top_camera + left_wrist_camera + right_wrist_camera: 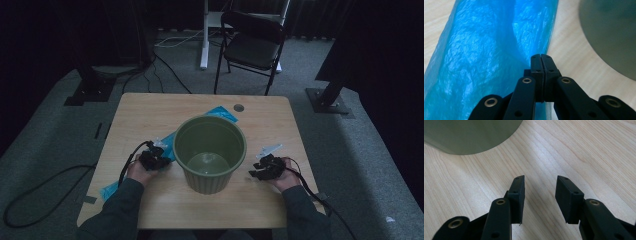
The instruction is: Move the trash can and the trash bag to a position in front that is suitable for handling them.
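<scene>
The left gripper [541,58] has its jaws pressed together on the edge of the blue plastic bag [491,57], which lies flat on the tabletop [150,107] just left of the green bucket [210,152], likely to line it. The right gripper [540,195] waits spread and empty beside the bucket.

Wooden table [150,112] bears green bucket [210,152], blue bag [167,150].

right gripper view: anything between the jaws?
No. The right gripper stands open with only bare table between its jaws, the green pot off ahead.
</scene>
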`<action>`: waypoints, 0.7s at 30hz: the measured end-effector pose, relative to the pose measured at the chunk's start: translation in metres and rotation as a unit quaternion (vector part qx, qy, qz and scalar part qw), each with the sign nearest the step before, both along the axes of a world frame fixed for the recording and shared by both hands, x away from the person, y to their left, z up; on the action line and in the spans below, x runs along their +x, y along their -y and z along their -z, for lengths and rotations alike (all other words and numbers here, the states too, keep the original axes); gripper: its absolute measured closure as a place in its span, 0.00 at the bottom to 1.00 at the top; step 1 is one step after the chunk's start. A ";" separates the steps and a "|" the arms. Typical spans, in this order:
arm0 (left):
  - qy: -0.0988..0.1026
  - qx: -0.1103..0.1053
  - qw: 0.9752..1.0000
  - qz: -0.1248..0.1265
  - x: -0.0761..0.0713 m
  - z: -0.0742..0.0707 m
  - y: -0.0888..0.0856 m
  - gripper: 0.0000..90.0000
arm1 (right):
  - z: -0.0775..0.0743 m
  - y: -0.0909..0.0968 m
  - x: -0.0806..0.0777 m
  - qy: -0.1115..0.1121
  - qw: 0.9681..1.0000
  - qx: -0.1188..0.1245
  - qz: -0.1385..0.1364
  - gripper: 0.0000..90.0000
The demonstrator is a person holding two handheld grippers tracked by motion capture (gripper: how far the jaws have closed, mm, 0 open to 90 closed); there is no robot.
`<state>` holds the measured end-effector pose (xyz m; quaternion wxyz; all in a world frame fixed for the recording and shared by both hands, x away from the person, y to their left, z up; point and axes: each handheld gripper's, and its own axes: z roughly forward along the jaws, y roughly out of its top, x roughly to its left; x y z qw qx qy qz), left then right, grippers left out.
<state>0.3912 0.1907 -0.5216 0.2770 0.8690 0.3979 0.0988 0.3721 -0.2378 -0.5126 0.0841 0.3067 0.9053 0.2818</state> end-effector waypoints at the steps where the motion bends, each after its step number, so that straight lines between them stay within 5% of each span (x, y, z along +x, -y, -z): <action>1: 0.001 0.001 1.000 0.002 -0.003 0.000 0.001 0.98 | 0.000 0.000 0.000 0.000 1.000 0.000 -0.001 0.65; 8: -0.022 -0.016 1.000 0.002 -0.018 -0.001 0.001 0.94 | 0.001 0.000 0.001 -0.001 1.000 -0.002 -0.002 0.65; 16: -0.036 -0.002 0.999 0.023 -0.037 -0.004 0.006 0.88 | 0.001 -0.001 0.001 -0.002 1.000 -0.001 -0.002 0.65; 21: 0.004 -0.034 0.999 0.007 -0.032 -0.018 0.004 0.79 | 0.001 -0.002 0.002 -0.003 1.000 0.002 -0.003 0.65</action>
